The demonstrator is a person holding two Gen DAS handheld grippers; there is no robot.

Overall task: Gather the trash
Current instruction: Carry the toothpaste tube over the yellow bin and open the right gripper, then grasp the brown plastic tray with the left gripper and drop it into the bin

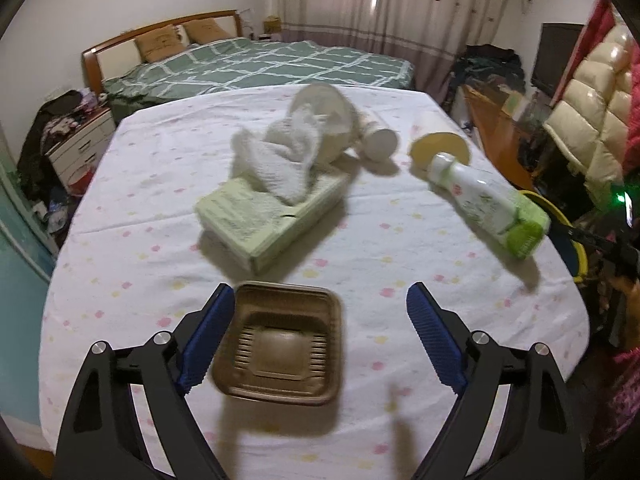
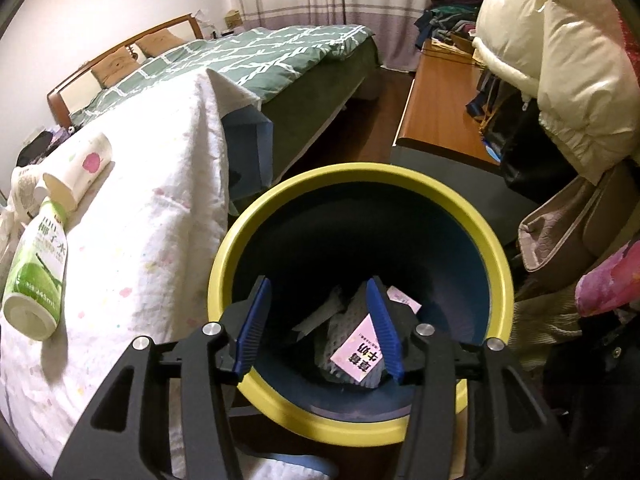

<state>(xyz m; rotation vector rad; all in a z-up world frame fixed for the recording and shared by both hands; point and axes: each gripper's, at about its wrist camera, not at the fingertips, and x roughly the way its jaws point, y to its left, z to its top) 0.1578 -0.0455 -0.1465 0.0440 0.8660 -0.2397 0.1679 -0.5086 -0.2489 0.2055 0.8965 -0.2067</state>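
In the left wrist view my left gripper (image 1: 320, 293) is open and hangs low over a table with a white flowered cloth (image 1: 400, 264). A brown plastic tray (image 1: 280, 344) lies between its jaws, close to the left pad (image 1: 208, 336) and well apart from the right one. Farther back lie a green tissue box (image 1: 264, 220) under a white towel (image 1: 280, 160), a clear bowl (image 1: 328, 112), two paper cups (image 1: 378, 140) and a green-and-white bottle (image 1: 488, 204). My right gripper (image 2: 319, 285) is open and empty over a yellow-rimmed bin (image 2: 360, 174), which holds a pink carton (image 2: 358, 354) and white wrappers.
The bin (image 1: 568, 220) stands just off the table's right edge. Beyond the table is a bed with a green checked cover (image 1: 256, 64). A wooden desk (image 2: 436, 120) and hanging coats (image 2: 560, 60) crowd the right side. The bottle (image 2: 36, 280) and a cup (image 2: 80, 172) lie near the table's edge.
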